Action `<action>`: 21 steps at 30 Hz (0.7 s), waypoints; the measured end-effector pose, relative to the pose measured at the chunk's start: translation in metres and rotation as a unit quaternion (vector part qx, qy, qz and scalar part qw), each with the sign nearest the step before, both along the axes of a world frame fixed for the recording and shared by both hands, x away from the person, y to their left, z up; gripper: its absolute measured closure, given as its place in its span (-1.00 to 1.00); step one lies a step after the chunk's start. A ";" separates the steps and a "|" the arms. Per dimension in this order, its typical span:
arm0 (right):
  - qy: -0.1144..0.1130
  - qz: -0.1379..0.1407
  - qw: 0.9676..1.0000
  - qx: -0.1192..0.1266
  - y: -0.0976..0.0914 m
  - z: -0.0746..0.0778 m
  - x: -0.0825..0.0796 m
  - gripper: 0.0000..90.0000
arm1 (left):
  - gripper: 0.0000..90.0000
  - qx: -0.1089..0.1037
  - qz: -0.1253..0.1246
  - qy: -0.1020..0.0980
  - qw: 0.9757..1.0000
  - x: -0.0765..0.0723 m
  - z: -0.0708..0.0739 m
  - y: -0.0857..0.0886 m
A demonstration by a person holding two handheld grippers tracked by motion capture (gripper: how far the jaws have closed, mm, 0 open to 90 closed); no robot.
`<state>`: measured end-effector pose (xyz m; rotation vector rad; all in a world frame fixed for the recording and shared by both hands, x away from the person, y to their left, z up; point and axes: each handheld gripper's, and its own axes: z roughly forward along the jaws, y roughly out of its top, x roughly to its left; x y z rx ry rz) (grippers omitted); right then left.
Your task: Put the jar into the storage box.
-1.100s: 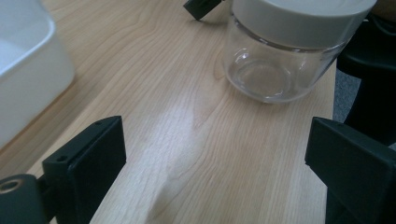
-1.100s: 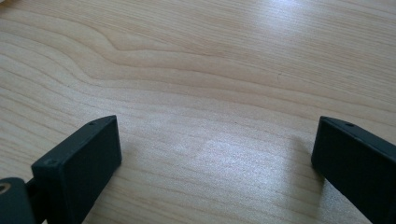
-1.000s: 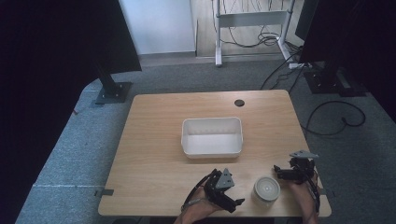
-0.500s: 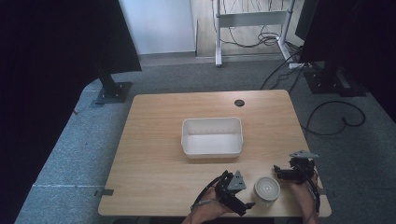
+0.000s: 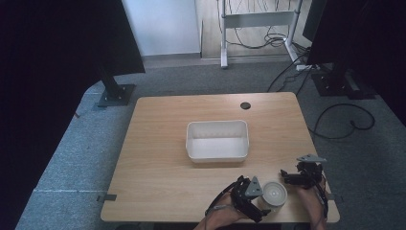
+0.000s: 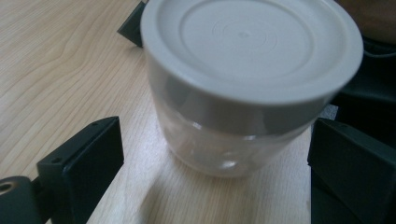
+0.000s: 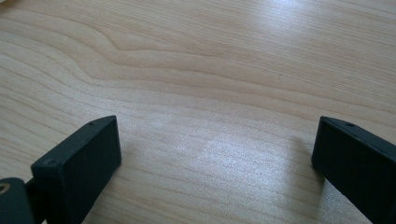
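The left gripper had its jaws wide open around a small clear plastic jar with a flat grey round lid. In the left gripper view the jar stood upright between the two jaws, with a gap of bare wood on each side, so neither jaw touched it. The jar stood on the light wooden desk near the front edge, at the right side. The left hand came in from the bottom edge and pointed the gripper toward the right. The right gripper was also wide open and held nothing; its jaws hovered low over bare wood just right of the jar. A white rectangular plastic tub stood at the middle of the desk.
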<state>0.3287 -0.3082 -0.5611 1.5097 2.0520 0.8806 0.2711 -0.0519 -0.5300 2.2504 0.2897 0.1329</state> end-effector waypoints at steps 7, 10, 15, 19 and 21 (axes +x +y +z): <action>0.000 0.001 1.000 0.000 0.000 0.000 0.000 -0.98 | -0.89 -0.001 -0.005 0.000 1.000 -0.001 -0.002 -0.012; 0.000 0.001 1.000 0.000 0.000 0.000 0.000 -0.98 | -0.87 0.002 -0.005 -0.002 1.000 -0.001 -0.002 -0.017; 0.000 0.002 1.000 0.000 0.000 0.000 0.001 -0.98 | -0.82 0.004 -0.004 -0.004 1.000 -0.001 -0.003 -0.026; 0.000 0.002 1.000 0.000 0.000 0.000 0.001 -0.98 | -0.81 0.012 -0.002 -0.006 1.000 0.000 -0.004 -0.033; 0.000 0.002 1.000 0.000 0.000 0.000 0.001 -0.98 | -0.79 0.012 -0.001 -0.006 1.000 0.000 -0.004 -0.034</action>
